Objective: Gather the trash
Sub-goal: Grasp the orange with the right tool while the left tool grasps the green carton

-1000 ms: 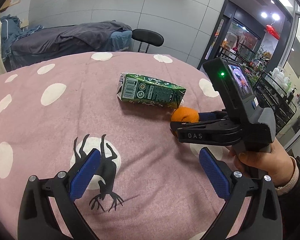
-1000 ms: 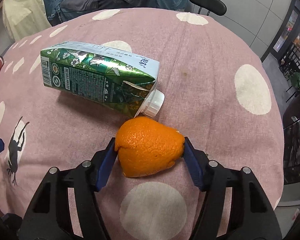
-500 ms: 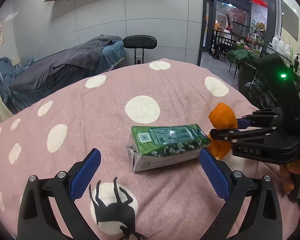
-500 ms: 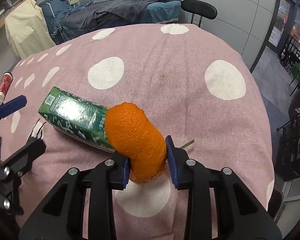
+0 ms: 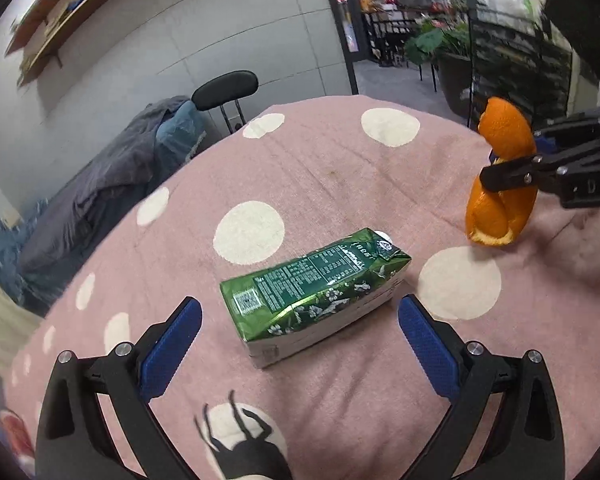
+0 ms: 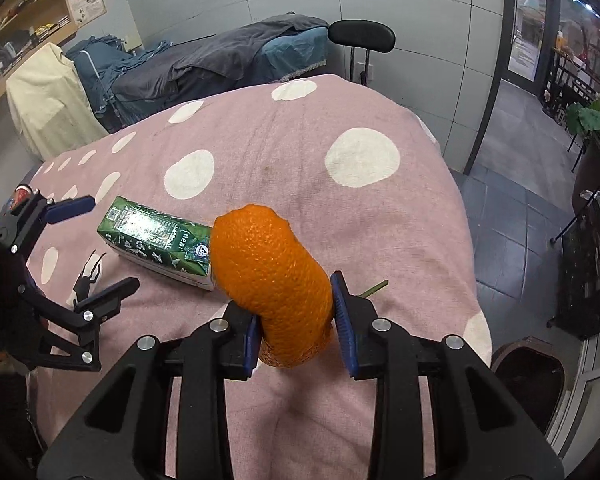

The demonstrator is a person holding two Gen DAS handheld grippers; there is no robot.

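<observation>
The right gripper clenches a curled orange peel above the pink dotted tablecloth, while the left gripper gapes around a flattened green carton.

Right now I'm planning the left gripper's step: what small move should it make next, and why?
Probably ease the left gripper forward and down over the carton. Its jaws stand open and empty with the carton lying just ahead, while the right gripper already holds the peel.
</observation>
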